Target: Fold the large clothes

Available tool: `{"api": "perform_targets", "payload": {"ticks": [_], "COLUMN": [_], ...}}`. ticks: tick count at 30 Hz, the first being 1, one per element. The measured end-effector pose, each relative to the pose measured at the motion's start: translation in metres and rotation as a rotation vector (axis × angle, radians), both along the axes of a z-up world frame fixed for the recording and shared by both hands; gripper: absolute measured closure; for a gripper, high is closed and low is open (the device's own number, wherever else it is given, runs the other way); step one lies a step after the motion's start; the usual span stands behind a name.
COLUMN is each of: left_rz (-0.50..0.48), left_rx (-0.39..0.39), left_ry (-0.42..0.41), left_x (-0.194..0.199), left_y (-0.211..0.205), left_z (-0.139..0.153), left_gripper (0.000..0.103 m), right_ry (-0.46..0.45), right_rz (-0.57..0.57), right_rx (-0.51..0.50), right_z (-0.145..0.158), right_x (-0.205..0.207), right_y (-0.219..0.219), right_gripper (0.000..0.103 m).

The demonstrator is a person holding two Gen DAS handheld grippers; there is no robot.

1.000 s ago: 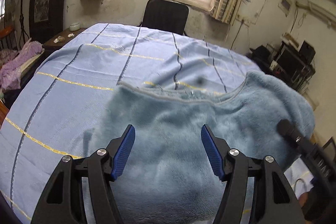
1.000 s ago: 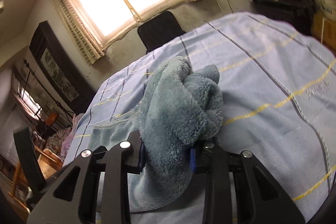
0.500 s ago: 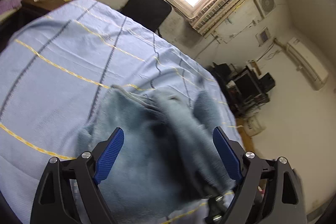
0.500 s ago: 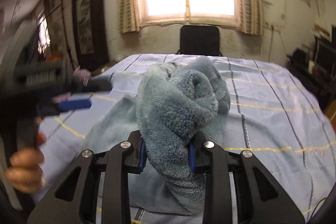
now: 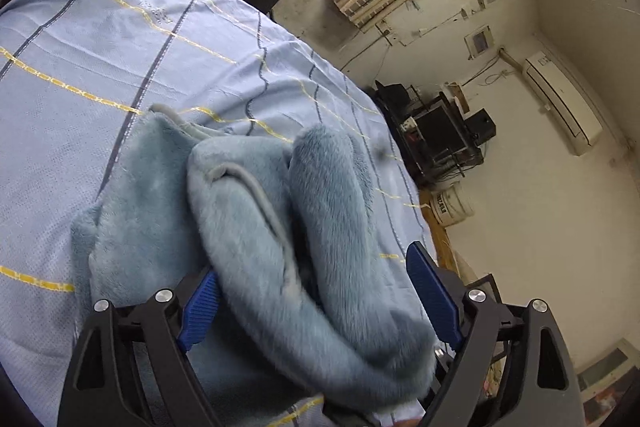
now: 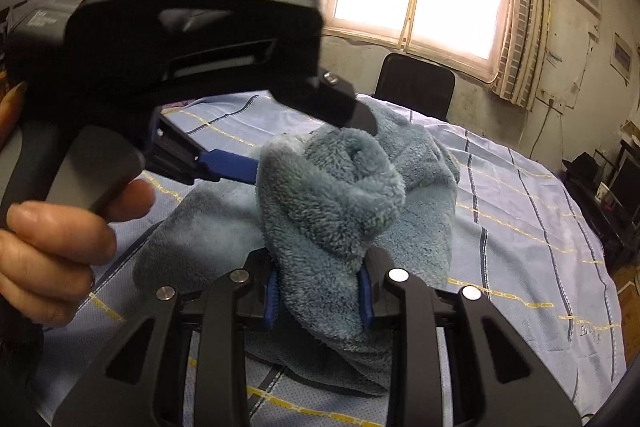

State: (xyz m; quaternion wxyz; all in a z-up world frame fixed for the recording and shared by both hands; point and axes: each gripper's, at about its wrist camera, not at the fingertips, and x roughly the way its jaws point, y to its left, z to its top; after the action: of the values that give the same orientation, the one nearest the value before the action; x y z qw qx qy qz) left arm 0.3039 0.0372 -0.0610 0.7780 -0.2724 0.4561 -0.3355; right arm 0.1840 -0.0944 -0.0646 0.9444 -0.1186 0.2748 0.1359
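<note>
A fluffy blue-grey fleece garment [image 5: 256,211] lies bunched on the bed. My left gripper [image 5: 316,299] is open, its blue pads either side of a raised fold of the garment. My right gripper [image 6: 318,293] is shut on a thick bunch of the garment [image 6: 332,195] and holds it lifted above the bed. In the right wrist view the left gripper [image 6: 256,147], held by a hand [image 6: 52,243], reaches in from the left, one blue finger [image 6: 228,165] against the lifted bunch.
The bed has a light blue sheet [image 5: 100,39] with yellow and dark stripes. A black chair [image 6: 414,85] stands at the far edge under the window. A desk with electronics [image 5: 436,135] and a white bucket [image 5: 452,205] stand beside the bed.
My right gripper has carried the garment bunch towards the left gripper. The left gripper has turned right and moved in until the raised fold sits between its open pads.
</note>
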Motion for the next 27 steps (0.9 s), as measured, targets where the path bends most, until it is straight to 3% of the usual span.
{"api": "perform_targets", "payload": {"ticks": [2,4,5,8,11,13,18,20,22,24,27], "left_rz": [0.007,0.031,0.027,0.054,0.107,0.138,0.149,0.146,0.135,0.145,0.167], "left_rx": [0.018,0.05,0.065,0.015,0.065,0.093,0.206,0.291,0.331,0.355,0.441], "left_ry": [0.019,0.014,0.005,-0.019,-0.116,-0.131,-0.075,-0.004,0.066,0.078,0.056], "left_x": [0.007,0.014,0.016,0.014,0.004,0.001,0.008,0.018,0.028,0.032,0.03], "left_y": [0.001,0.005,0.007,0.026,0.042,0.055,0.078,0.08,0.08,0.083,0.083], "left_z": [-0.01,-0.014,-0.014,-0.003,0.022,0.029,0.017,-0.004,-0.026,-0.033,-0.032], "left_gripper": [0.017,0.045,0.07,0.074,0.074,0.074,0.072,0.068,0.055,0.034,0.021], "right_ry": [-0.01,-0.033,-0.042,-0.073,-0.084,-0.105,-0.088,-0.052,0.002,0.081,0.097], "right_rz": [0.033,0.075,0.092,0.12,0.14,0.163,0.231,0.256,0.268,0.273,0.274], "right_rx": [-0.043,-0.106,-0.131,-0.191,-0.179,-0.173,-0.18,-0.195,-0.2,-0.179,-0.172], "right_z": [-0.001,-0.004,-0.005,-0.005,0.006,0.019,0.023,0.013,0.002,-0.013,-0.024], "right_x": [-0.006,-0.015,-0.02,-0.027,-0.025,-0.025,-0.018,-0.012,-0.005,0.004,0.007], "right_y": [0.01,0.022,0.028,0.037,0.04,0.05,0.083,0.096,0.102,0.102,0.099], "right_gripper": [0.074,0.074,0.074,0.075,0.075,0.075,0.075,0.074,0.074,0.073,0.069]}}
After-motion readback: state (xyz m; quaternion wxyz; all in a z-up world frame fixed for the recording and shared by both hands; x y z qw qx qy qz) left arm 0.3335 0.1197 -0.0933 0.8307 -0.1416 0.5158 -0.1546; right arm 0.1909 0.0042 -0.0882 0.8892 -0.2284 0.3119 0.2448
